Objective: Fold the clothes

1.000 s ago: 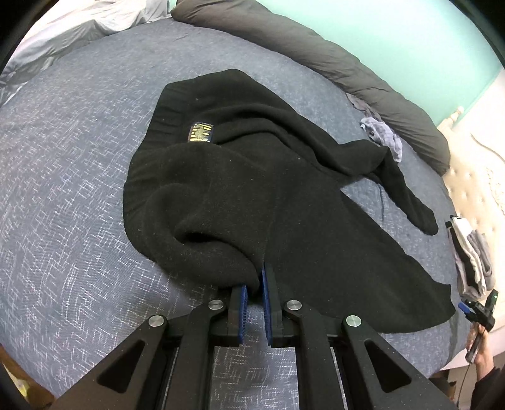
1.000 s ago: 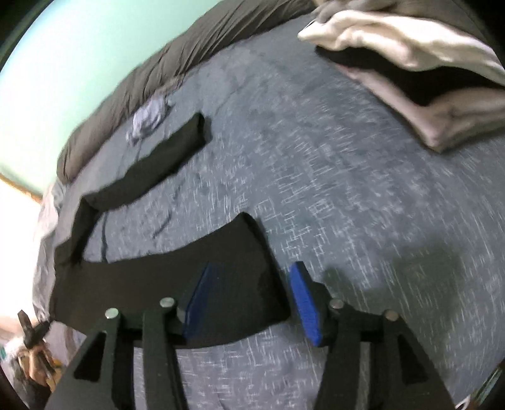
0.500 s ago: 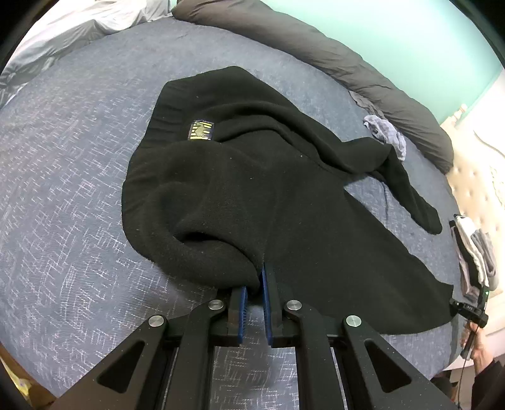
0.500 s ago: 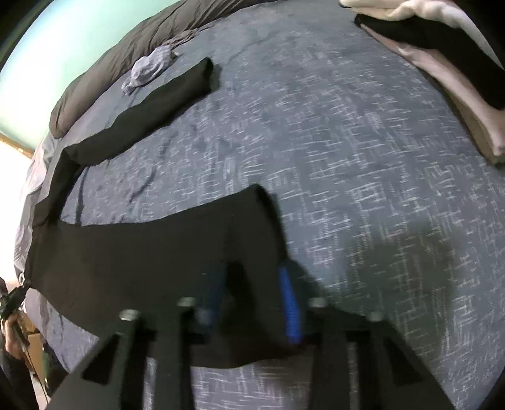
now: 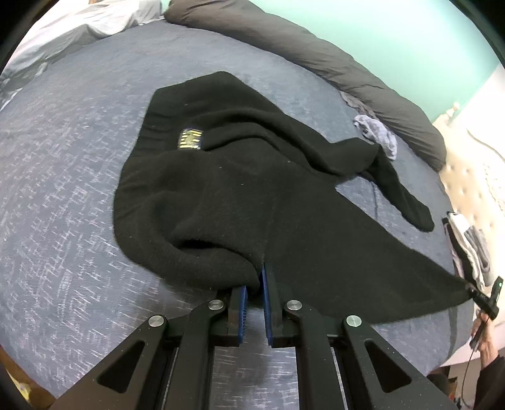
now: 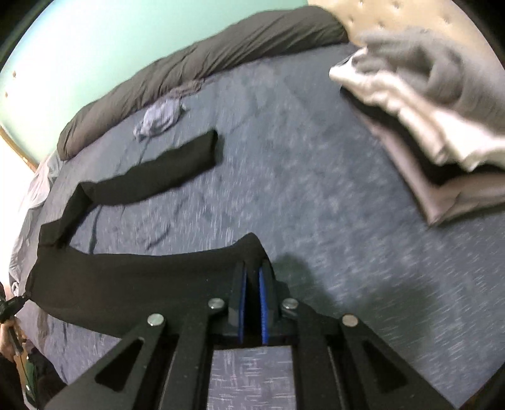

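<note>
A black fleece sweater [image 5: 227,183] lies rumpled across the blue-grey bed, with a yellow-striped neck label [image 5: 190,139] showing. My left gripper [image 5: 256,277] is shut on a bunched corner of its near hem. In the right wrist view the same black sweater [image 6: 132,280] stretches leftward, one sleeve [image 6: 164,170] lying flat toward the far side. My right gripper [image 6: 252,274] is shut on the hem's other corner, which is pulled up into a peak. The right gripper [image 5: 487,299] also shows small at the right edge of the left wrist view, gripping the hem tip.
A dark grey bolster [image 5: 331,60] runs along the teal wall. A small lilac-grey garment [image 6: 161,118] lies near it. A stack of folded clothes [image 6: 442,126] sits at the right by the tufted headboard [image 5: 473,176]. A pale duvet [image 5: 79,28] is bunched far left.
My right gripper came down over the hem corner and went from open to shut on it, then lifted slightly. The left gripper kept its hold; the hem is now stretched between both.
</note>
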Available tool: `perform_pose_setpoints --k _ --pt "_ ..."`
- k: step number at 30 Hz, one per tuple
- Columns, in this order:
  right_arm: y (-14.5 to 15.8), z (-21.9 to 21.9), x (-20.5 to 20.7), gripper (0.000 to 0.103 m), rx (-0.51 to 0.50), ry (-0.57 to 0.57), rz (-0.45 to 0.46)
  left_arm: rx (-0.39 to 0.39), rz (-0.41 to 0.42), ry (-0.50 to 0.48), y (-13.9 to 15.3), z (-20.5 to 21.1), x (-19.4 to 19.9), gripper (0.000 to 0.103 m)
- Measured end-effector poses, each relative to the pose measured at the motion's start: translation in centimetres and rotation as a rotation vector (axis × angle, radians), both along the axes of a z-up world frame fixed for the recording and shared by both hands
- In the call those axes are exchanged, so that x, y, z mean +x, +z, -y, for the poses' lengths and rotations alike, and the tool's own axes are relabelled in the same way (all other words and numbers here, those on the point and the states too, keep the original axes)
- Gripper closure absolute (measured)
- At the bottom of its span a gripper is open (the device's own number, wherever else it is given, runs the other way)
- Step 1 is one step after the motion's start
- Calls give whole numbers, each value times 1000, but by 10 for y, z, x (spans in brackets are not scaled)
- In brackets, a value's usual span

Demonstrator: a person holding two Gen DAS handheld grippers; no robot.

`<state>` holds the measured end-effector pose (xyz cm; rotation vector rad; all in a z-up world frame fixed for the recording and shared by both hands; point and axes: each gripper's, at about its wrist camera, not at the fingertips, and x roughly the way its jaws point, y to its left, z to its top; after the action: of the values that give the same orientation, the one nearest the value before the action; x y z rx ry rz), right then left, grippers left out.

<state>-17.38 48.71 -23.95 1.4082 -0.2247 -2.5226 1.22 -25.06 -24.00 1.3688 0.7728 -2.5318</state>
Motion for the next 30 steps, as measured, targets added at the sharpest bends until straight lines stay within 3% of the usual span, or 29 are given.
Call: perform_pose_setpoints --k 4,8,13,18,21,30 --pt "7 -11 -1 97 7 -18 -1 66 12 -49 -6 -10 -5 86" --pt "6 -18 0 97 6 -33 6 72 24 -66 -9 -14 0 79" --pt "5 -28 0 97 5 -53 15 32 29 -31 0 4 20 69" --pt "-4 -25 -1 97 -8 -59 35 1 30 94 2 45 38 54" --pt "-6 -24 0 97 -7 -63 44 26 51 152 -8 68 36 53" --pt "-10 -26 -1 97 4 -62 61 97 62 178 -41 90 27 53"
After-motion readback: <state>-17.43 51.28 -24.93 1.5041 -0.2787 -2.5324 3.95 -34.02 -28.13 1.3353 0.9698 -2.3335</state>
